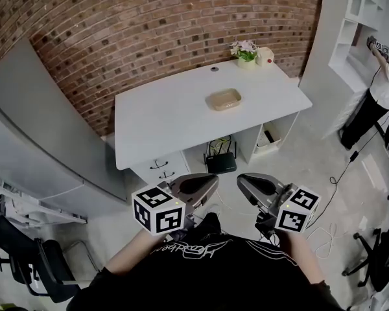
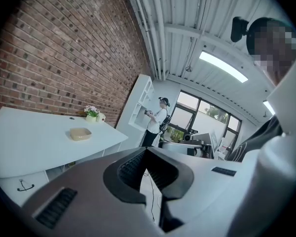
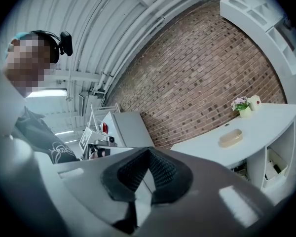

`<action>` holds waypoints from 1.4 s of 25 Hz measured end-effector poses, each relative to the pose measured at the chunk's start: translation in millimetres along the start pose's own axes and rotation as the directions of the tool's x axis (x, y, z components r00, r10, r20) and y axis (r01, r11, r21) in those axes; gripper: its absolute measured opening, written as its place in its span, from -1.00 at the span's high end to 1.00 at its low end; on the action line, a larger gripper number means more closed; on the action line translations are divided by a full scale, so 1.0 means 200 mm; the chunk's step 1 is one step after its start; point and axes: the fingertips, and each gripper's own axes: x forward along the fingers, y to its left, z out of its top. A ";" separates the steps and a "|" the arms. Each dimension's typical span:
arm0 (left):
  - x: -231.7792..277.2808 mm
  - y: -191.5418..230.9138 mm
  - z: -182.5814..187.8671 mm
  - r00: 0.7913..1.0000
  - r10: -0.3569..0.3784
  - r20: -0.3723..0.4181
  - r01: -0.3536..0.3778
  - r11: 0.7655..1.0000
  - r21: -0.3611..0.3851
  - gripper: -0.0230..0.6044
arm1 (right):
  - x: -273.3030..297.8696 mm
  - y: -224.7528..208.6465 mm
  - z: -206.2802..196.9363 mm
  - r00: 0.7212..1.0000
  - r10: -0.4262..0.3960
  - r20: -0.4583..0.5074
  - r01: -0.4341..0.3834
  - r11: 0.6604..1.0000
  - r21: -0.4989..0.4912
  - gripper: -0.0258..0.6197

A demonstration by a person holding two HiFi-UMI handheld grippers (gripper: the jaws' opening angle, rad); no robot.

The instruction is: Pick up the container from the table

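i'm at the very start, standing back from the white surface [image 1: 162, 118] with both claws drawn in close to my waist, well short of its front edge. the container [image 1: 223, 99], a shallow beige dish with rounded corners, lies flat near the middle of the surface with nothing touching it. a small pot of flowers [image 1: 246, 51] stands well behind it, by the brick wall. my left claw [image 1: 200, 185] is closed on nothing, its tips meeting ahead of the ribbed pads. my right claw [image 1: 254, 185] is closed and empty as well. from each claw's own view the dish shows small and far off on the surface.

so the step in hand is the approach — nothing is grasped and nothing is near yet. next, i judge, i need to move forward to the surface and part the jaws of whichever claw i use before it arrives. the dish lies about straight ahead, so either claw could serve. it is low and wide, so i'd expect to come down over one rim and pinch the wall rather than try to span it. another person [image 1: 379, 86] is busy at the shelves off to the right — well clear of my path.
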 end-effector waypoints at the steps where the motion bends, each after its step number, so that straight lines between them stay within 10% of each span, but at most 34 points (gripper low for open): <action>1: 0.00 0.01 -0.01 1.000 0.003 0.000 -0.003 1.000 -0.011 0.92 | 0.00 -0.01 -0.01 1.000 -0.003 -0.003 0.003 1.000 0.000 0.91; 35: 0.72 1.20 0.36 0.988 -0.054 -0.143 0.027 0.982 -0.188 0.92 | 0.67 -1.21 0.25 0.982 -0.183 -0.052 0.190 0.960 0.204 0.91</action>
